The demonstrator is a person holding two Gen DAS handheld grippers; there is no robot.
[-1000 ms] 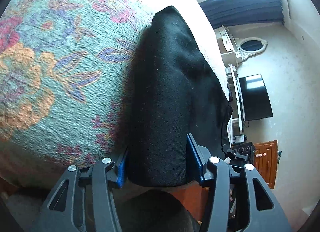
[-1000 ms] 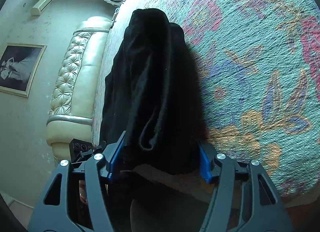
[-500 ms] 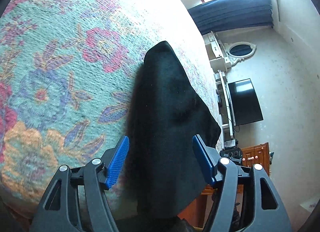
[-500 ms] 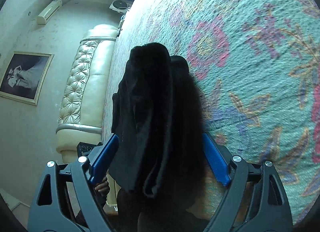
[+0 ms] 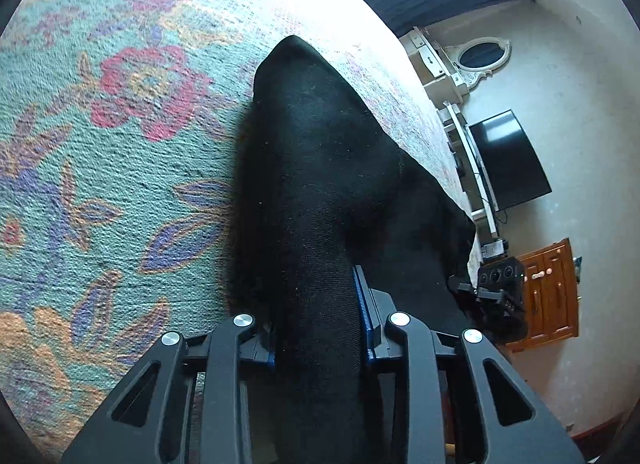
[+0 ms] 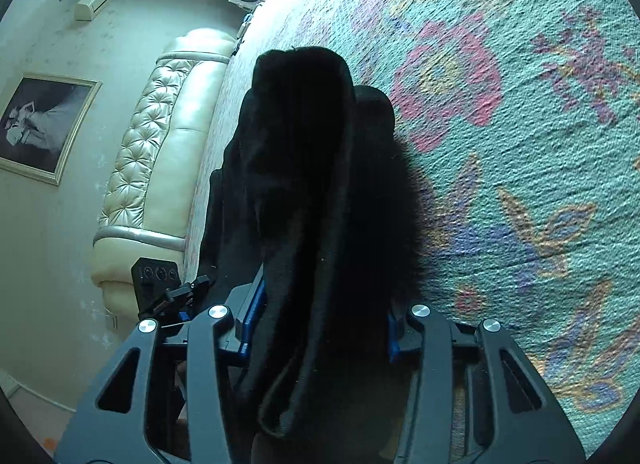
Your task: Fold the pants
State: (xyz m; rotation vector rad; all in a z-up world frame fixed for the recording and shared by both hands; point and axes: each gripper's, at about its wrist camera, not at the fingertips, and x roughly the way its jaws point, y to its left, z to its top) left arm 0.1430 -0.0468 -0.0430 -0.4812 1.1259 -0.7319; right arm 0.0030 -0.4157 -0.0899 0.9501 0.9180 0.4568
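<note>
A floral bedspread [image 5: 120,167] fills the left of the left wrist view and the right of the right wrist view. Black pants [image 5: 320,191] run up the centre of both frames, draped over the bedspread. At bottom centre, the left gripper [image 5: 318,328] is clamped on the pants. The right gripper [image 6: 320,328] likewise pinches bunched fabric between its blue pads [image 6: 252,316].
</note>
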